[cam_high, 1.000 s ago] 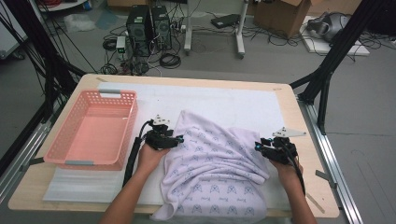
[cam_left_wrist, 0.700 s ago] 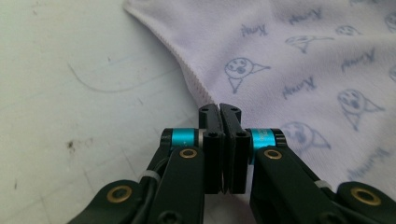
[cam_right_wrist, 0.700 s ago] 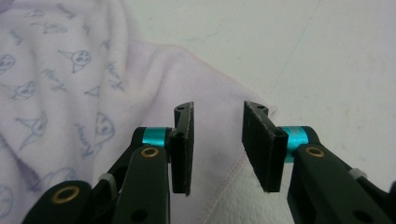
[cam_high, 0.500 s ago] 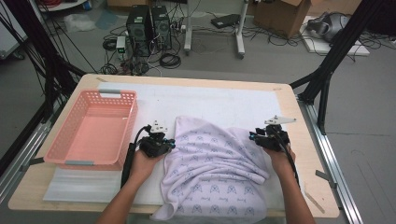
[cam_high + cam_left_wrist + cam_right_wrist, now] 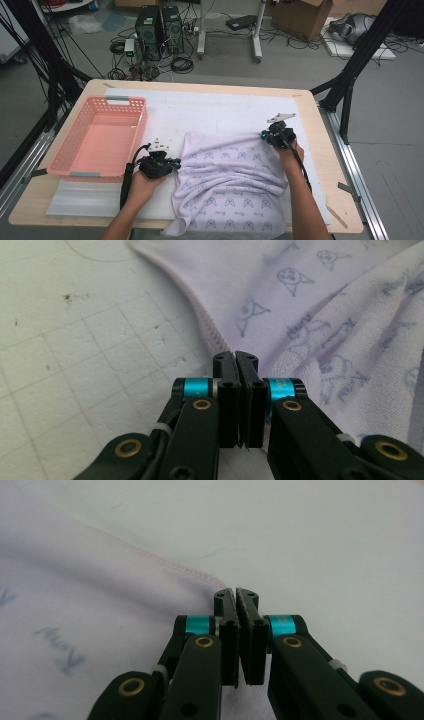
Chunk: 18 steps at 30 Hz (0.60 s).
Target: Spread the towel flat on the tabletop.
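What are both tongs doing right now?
Left tongs: closed, pinching the hem of the printed cloth.
Right tongs: closed, pinching the cloth's far corner.

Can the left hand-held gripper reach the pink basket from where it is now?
Probably yes. The left hand-held gripper sits just right of the pink basket, nothing between them. But its jaws are shut on the towel edge, so it must release first.

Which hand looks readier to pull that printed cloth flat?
Probably the right. Its claw is shut on the cloth's far corner with bare table ahead. The left claw pinches the side hem, nearer the person.
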Motion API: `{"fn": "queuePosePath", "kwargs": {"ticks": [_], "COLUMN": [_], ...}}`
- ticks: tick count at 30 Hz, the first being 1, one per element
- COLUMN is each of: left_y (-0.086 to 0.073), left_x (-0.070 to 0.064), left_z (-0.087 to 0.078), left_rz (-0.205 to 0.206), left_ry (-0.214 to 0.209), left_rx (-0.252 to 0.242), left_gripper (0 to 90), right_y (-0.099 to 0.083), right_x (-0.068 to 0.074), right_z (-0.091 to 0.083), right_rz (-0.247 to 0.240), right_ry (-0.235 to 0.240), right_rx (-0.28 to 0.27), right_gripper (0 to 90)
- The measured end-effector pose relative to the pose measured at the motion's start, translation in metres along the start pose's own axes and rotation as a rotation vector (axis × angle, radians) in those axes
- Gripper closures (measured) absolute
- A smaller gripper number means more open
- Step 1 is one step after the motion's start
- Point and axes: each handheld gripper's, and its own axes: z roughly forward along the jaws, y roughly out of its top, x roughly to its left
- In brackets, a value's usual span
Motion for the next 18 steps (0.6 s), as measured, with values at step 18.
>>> {"fn": "queuePosePath", "kwargs": {"ticks": [18], "left_y": [0.06], "left_x": [0.027], "left_z": [0.058], "left_rz": [-0.065], "left_ry": [0.078], "left_rx": [-0.083], "left_gripper": [52.1], "right_y": [-0.017], "right_x": [-0.012], "right_z": [-0.055], "right_rz": [0.052], "right_ry": [0.004], "right_rx": [-0.106], "right_gripper": [62.2]}}
